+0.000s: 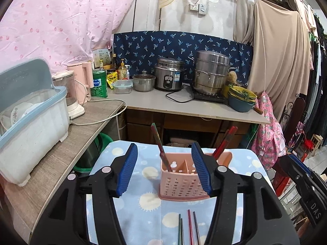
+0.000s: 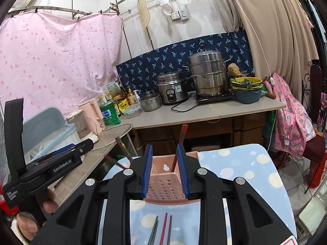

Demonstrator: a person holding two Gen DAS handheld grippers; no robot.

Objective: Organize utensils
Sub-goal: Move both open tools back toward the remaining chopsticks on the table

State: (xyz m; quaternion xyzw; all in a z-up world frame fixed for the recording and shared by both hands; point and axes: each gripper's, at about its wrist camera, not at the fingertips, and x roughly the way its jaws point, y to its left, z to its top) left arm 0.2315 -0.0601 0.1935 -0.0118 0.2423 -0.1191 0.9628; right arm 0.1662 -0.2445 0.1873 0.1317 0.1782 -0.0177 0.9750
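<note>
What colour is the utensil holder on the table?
The utensil holder is pale pink, with perforated walls; the left wrist view shows it best.

The left hand-held gripper [image 2: 70, 153], seen from the right wrist view, bears "GenRobot.AI" in white letters on its black body, and small white print reading "Data Acquisition System" on its handle. In the left wrist view the right hand-held gripper [image 1: 296, 169] shows the letters "DAS" on its black body. Labels on the green bottle [image 1: 99, 83] and rice cooker [image 1: 168, 75] are too small to read.
</note>
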